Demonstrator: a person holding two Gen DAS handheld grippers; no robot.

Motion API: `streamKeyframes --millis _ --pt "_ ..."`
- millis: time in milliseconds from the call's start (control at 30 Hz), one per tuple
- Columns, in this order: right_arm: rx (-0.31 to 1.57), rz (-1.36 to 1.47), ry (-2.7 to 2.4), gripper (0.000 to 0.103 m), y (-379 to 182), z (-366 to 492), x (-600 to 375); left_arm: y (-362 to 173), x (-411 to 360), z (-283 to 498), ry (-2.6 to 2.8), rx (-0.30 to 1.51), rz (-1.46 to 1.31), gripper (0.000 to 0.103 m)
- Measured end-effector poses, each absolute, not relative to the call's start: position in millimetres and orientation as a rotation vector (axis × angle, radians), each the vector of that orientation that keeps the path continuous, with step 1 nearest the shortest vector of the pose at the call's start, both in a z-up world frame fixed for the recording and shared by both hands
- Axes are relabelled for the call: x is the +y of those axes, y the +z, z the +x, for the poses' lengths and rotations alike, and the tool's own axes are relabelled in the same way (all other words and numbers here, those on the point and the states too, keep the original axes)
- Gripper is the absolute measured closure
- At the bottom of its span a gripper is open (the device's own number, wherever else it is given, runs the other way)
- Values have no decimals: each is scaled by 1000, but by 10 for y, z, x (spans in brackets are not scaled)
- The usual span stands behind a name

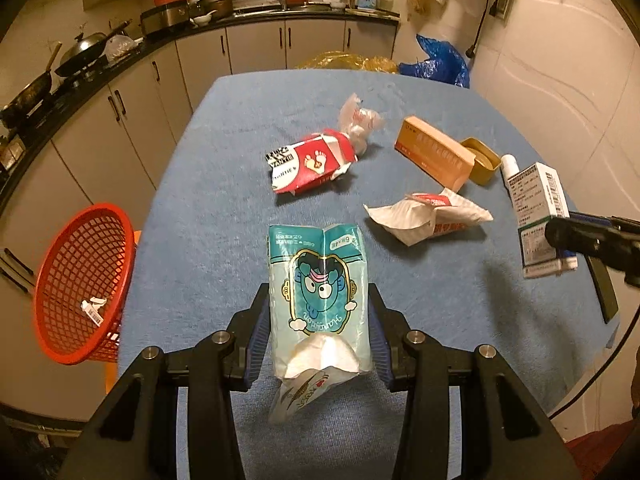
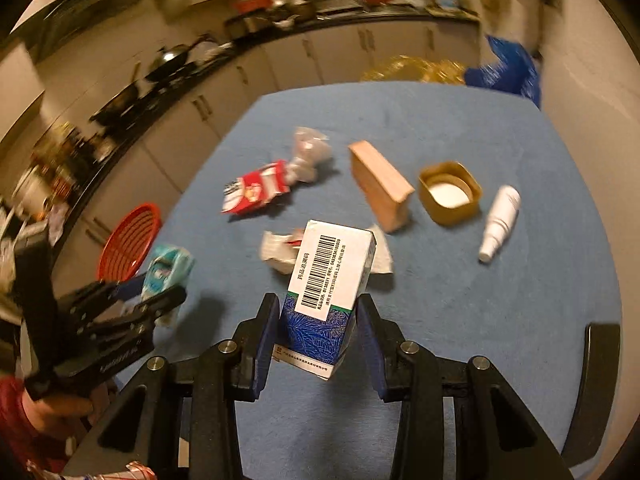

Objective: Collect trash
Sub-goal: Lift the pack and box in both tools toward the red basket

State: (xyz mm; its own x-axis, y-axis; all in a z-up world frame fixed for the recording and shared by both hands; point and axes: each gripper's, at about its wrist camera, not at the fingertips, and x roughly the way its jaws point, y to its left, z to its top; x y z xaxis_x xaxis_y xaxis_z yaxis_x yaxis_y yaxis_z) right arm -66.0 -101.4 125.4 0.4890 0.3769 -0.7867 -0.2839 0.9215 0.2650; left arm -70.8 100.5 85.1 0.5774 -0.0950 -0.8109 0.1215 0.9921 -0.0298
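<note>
My left gripper (image 1: 318, 312) is shut on a teal tissue pack (image 1: 318, 296) with a cartoon face, held above the blue table (image 1: 224, 208). My right gripper (image 2: 318, 320) is shut on a white and blue medicine box (image 2: 328, 284) with a barcode, also held above the table. On the table lie a torn red and white carton (image 1: 308, 164), a crumpled clear wrapper (image 1: 360, 122), a crumpled white wrapper (image 1: 424, 218), an orange box (image 1: 434, 154), a gold lid (image 2: 450, 194) and a small white bottle (image 2: 500, 222). The red basket (image 1: 84, 280) stands off the table's left edge.
A kitchen counter with woks, pots and a sink runs along the left and back. Yellow and blue plastic bags (image 1: 438, 60) sit beyond the table's far edge. A dark chair back (image 2: 600, 380) is at the right edge.
</note>
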Motion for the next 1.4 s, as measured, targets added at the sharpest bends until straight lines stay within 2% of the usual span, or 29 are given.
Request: streamKeyframes --millis 1400 --pt "997 -13 573 61 1448 -590 -36 1134 1937 -953 23 836 -101 60"
